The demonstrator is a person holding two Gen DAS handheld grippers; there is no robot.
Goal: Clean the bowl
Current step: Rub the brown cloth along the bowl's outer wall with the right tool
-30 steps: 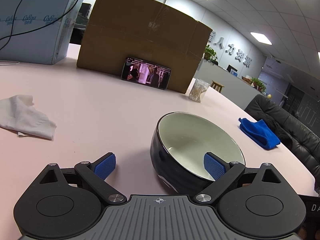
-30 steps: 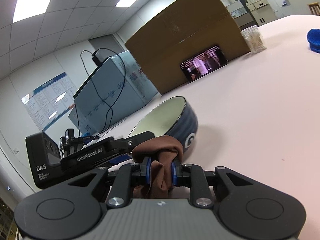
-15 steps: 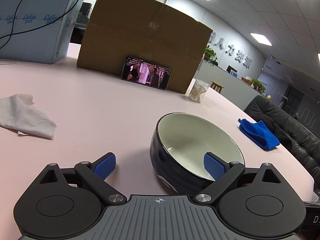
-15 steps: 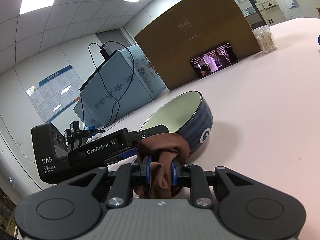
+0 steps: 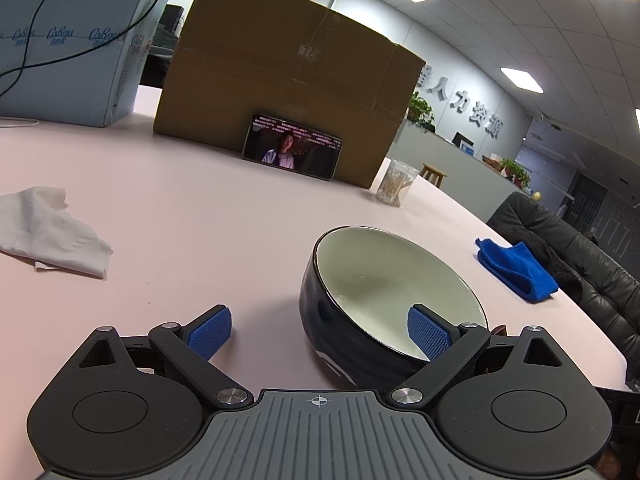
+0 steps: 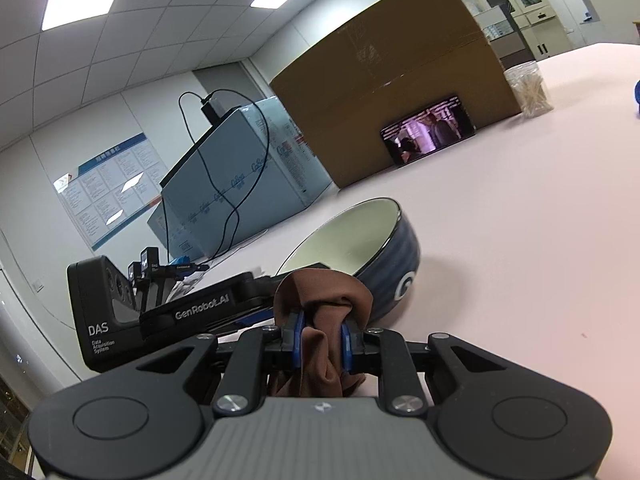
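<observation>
Bowl: the dark blue bowl (image 5: 384, 312) with its pale inside sits on the pink bench (image 5: 208, 220), lower right of centre in my left view and just above centre in my right view; it looks tipped toward my left jaws.

Left jaws: my left gripper (image 5: 320, 334) is spread wide, one blue pad out over bare bench, the other inside the bowl near its wall; the rim lies between them, but I cannot tell whether a pad touches it.

Right jaws: my right gripper (image 6: 322, 344) is clamped on the brown cloth (image 6: 322, 320), which bunches up above the pads.

Change: over the last second my right view has swung, so the bowl now sits higher and nearer the frame centre, straight beyond the cloth; my left view has hardly shifted.

Meaning: I judge I am lining the cloth up with the bowl's mouth; wiping has not begun, since the cloth is short of the rim.

Next: bring my left pads together on the wall so the bowl does not skid, then wipe inside.

Around: a white tissue (image 5: 48, 232) lies at left, a blue cloth (image 5: 516, 270) at right, and a phone (image 5: 292, 147) leans on the cardboard box (image 5: 288, 72) above.
</observation>
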